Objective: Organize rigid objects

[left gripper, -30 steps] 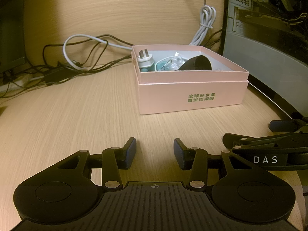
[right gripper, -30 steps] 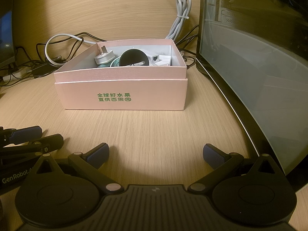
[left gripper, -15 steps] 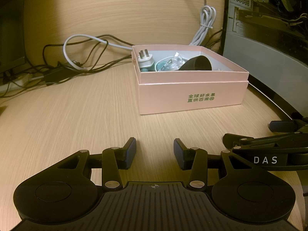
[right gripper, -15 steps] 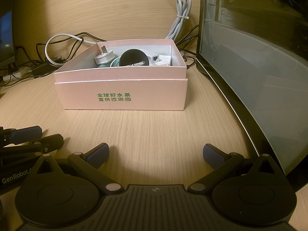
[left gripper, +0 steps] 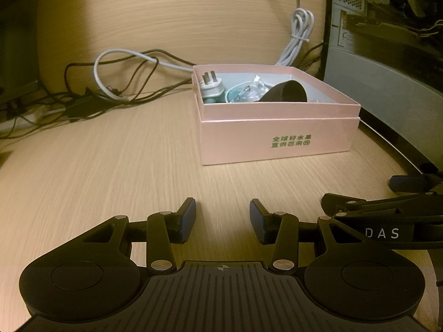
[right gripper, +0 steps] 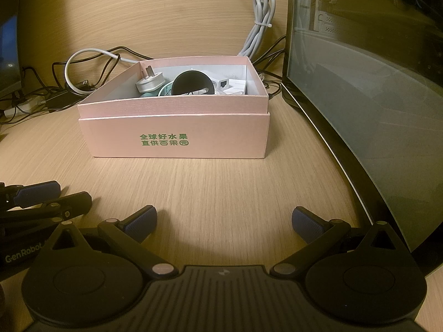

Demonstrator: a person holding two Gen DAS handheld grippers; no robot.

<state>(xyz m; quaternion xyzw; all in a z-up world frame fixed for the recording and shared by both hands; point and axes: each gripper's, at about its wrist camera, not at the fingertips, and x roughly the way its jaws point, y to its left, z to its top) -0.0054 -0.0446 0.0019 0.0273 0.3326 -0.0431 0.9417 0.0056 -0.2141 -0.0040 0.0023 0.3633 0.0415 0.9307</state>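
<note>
- Two hand-held grippers rest low over the pale wood-grain bench (right gripper: 221, 188), side by side, short of the box and well apart from it.
- Far left, a tangle of black and white loose cables (left gripper: 110, 83) lies on the bench behind and beside the box; not part of the sorted load.
- Left hand-held gripper (left gripper: 223, 217): jaws stand wide with only bare bench between the blue pads; nothing held.
- Centre, a shallow pink cardboard box with green printed characters (right gripper: 177, 138) sits open-topped on the bench, nested in its own lid.
- Inside the box, left to right: a white three-pin plug adapter (right gripper: 149, 83), prongs up; a teal round-edged item with clear plastic wrapping (left gripper: 243, 94), partly hidden; a black conical cup-like piece (right gripper: 192, 84), lying on its side with its mouth toward the right wrist view; a small white socket adapter (right gripper: 229, 84) at the rear right.
- Handling, by judgement: all appear light and stiff. The plug adapter is best taken across its flat body, not the prongs; the black cone looks smooth and may slip, so pinch its rim wall; the clear wrapping may crackle and slide.
- Right hand-held gripper (right gripper: 224, 222): jaws spread wide, empty.
- Far right, a dark glass-sided computer case (right gripper: 360, 83) stands just beside the box.
</note>
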